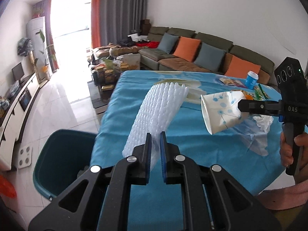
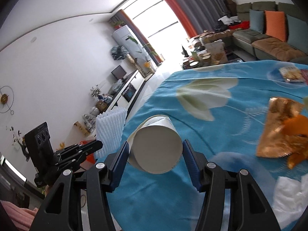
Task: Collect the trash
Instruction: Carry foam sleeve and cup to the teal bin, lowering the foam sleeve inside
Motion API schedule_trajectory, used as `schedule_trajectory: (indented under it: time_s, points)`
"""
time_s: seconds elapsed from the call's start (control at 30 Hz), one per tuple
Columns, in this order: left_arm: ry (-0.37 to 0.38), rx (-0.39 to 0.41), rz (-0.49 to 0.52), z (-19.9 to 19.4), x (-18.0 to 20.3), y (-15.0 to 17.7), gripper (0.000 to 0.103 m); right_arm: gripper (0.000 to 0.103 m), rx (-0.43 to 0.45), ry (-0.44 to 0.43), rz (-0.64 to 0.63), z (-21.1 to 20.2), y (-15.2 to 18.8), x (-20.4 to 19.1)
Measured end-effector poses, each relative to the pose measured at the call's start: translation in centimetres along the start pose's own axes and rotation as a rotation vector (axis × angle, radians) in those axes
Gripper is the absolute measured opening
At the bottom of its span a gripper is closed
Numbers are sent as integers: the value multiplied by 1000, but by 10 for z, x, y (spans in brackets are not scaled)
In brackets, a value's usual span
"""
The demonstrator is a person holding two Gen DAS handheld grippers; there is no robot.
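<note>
Left wrist view: the left gripper [image 1: 155,136] has its fingers [image 1: 147,144] pinching the lower end of a white foam net sleeve [image 1: 156,111], which rises tilted above the near left edge of the bench [image 1: 192,144], a surface draped in a blue flowered cloth. Below and left of that edge stands a teal bin [image 1: 55,154] on the tiled floor [image 1: 63,100]; its open mouth lies just beside the cloth's hanging border. The floor to the left of the bench is open as far as a low white cabinet [image 1: 13,107] along the wall.

The right gripper [image 1: 239,105], held by a hand [image 1: 288,150] at the right edge of the view, has its fingers clamped on a crushed paper cup [image 1: 219,109] printed with blue dots, held clear above the cloth. In the right wrist view the cup's [image 2: 156,146] white base faces the camera between the blue pads [image 2: 120,165], which press on both of its sides (the cup keeps them apart).

Still on the cloth: a crumpled white tissue [image 1: 263,122] and a clear plastic bag [image 1: 256,140] near the right gripper, a blue cup [image 1: 251,79] and snack wrappers [image 1: 231,81] toward the far right edge, and a copper foil wrapper [image 2: 283,127]. A long sofa [image 1: 192,57] with orange and grey cushions runs behind the bench.
</note>
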State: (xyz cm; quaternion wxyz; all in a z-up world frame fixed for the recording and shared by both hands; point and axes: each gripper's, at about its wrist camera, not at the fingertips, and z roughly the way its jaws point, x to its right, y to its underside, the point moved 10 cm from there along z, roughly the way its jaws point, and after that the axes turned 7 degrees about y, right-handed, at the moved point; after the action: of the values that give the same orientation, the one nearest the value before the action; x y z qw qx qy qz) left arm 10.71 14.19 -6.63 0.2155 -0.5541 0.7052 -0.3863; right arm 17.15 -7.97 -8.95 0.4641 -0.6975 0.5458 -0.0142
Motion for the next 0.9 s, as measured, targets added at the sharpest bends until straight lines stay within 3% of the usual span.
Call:
schedule_trajectory:
  time_s: [0.9]
  points:
    - [-201, 61, -192, -72, -109, 32, 9, 55, -132, -158, -147, 83, -5, -109]
